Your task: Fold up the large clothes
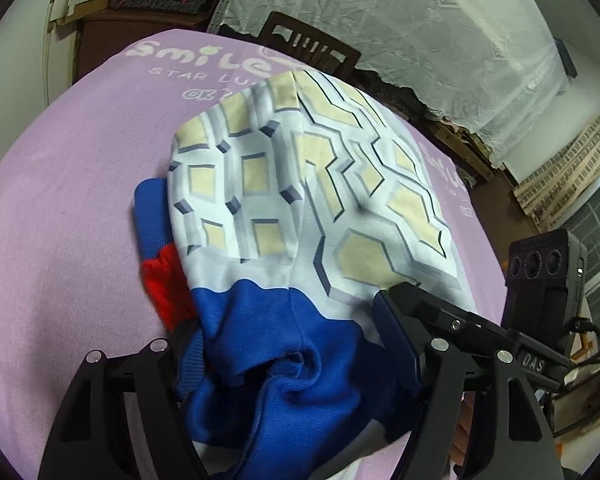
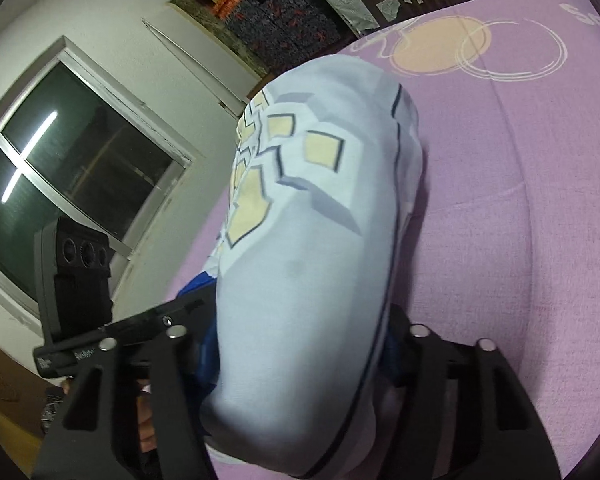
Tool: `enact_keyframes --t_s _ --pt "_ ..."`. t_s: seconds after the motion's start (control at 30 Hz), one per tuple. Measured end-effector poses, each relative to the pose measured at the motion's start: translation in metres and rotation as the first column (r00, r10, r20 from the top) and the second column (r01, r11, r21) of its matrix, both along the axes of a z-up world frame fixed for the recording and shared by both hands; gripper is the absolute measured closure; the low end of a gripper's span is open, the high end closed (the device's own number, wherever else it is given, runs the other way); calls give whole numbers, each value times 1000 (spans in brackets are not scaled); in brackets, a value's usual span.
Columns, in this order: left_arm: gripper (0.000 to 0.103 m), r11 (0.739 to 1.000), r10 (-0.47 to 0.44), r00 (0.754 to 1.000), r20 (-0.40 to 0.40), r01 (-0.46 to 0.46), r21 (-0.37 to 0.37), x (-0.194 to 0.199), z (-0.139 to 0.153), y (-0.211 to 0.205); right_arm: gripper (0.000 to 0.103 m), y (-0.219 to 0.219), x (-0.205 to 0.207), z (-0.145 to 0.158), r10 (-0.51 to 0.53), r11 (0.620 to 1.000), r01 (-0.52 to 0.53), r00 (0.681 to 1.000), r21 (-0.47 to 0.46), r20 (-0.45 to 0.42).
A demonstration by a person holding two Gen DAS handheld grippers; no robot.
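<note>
A large garment [image 1: 300, 184], pale blue-white with cream hexagon print and blue and red trim, lies bunched on a lilac sheet [image 1: 60, 220]. My left gripper [image 1: 292, 344] is shut on its blue ribbed hem, the fabric bulging between the fingers. In the right wrist view the same garment [image 2: 320, 240] hangs in a thick fold up from the sheet [image 2: 520, 200]. My right gripper [image 2: 300, 344] is shut on its pale edge, with blue trim showing at the left finger. The fingertips of both grippers are hidden by cloth.
The lilac sheet has white "Smile" lettering [image 1: 204, 56] at the far side. A dark wooden chair back [image 1: 312, 48] stands beyond the bed edge. A window [image 2: 68, 168] and a white wall are to the left in the right wrist view.
</note>
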State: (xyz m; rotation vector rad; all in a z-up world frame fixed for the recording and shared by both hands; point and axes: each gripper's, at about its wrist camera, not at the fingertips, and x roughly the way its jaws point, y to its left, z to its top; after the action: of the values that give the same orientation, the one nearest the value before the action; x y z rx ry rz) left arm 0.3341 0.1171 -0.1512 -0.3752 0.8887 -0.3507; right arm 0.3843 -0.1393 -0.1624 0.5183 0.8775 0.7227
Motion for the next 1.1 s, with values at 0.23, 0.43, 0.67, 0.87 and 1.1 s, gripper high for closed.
enact_keyframes --t_s 0.23,0.43,0.67,0.87,1.1 --pt "28 1000 -14 999 41 14 -15 -7 12 -5 52 -10 -3 6 2 996 0 1000 86 -30" --pt "28 998 -40 990 132 46 -43 -28 43 -15 54 -18 -20 33 8 991 -7 1000 137 -3" --pt "28 993 -115 965 235 117 5 -67 81 -70 54 -64 -74 72 -54 988 46 997 145 56" --pt "28 965 -260 922 289 262 31 -105 111 -146 54 -135 -142 102 -170 977 153 980 145 107" --pt "28 896 -443 825 350 422 138 -152 135 -271 54 -249 -238 120 -360 924 326 919 202 164"
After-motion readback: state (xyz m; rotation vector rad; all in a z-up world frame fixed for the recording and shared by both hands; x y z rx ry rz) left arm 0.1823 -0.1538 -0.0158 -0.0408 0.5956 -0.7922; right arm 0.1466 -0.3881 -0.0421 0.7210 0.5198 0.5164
